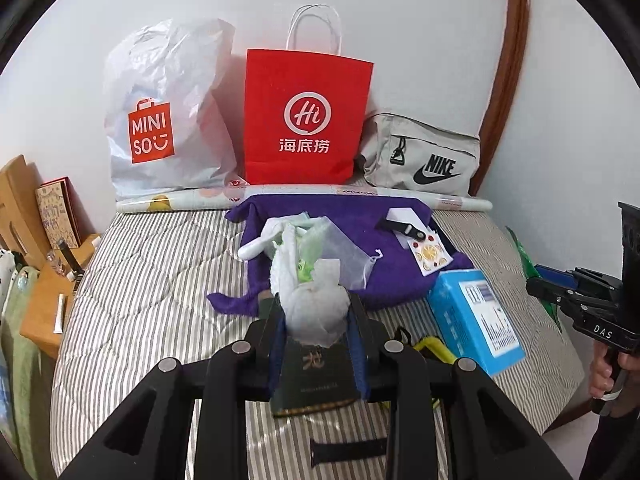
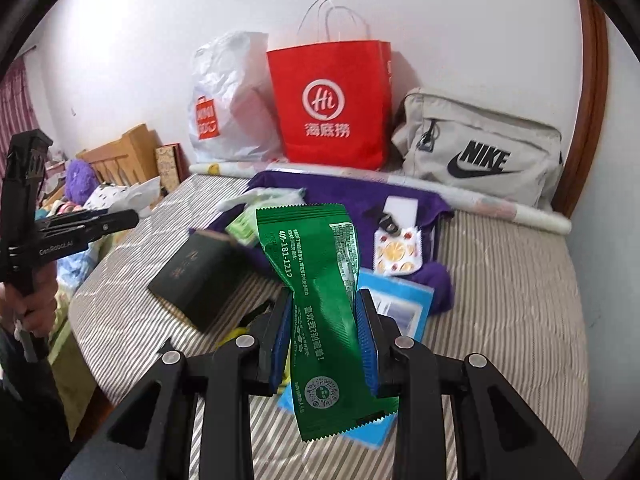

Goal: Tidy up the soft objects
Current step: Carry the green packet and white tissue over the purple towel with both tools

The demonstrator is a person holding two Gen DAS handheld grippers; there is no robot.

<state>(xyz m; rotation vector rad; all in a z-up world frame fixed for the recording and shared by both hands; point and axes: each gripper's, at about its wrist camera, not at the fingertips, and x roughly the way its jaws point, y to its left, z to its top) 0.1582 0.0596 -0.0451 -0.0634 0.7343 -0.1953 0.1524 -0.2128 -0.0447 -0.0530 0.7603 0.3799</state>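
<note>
Green foil sachet [image 2: 320, 304], light and crinkly, pinched at its narrowed waist by the right gripper [image 2: 326, 336], fingers [image 2: 366, 328] clenched on both sides, top flopping free above the bed [image 2: 500, 300]. Likely slippery film, so best gripped across the flat middle, away from the serrated end seals. White crumpled wad [image 1: 314, 312], seemingly tissue or thin plastic, squeezed between the blue pads of the left gripper [image 1: 316, 320], fingers [image 1: 276, 332] closed on it, held above a dark booklet [image 1: 312, 376]. Soft, nearly weightless, prone to tearing or slipping out if held only by a loose fold; a hold through the bulk looks safer. Beyond, on the striped bed: a purple cloth [image 1: 360, 232] carrying a mesh drawstring pouch [image 1: 340, 252], a white fan-like gadget [image 1: 260, 240] and a fruit-print sticker sheet [image 1: 432, 256]; a blue box [image 1: 476, 316] beside it. Against the wall: a white Miniso plastic bag [image 1: 168, 112], a red Haidilao paper bag [image 1: 308, 116] and a grey Nike pouch [image 1: 424, 156], probable destinations.
</note>
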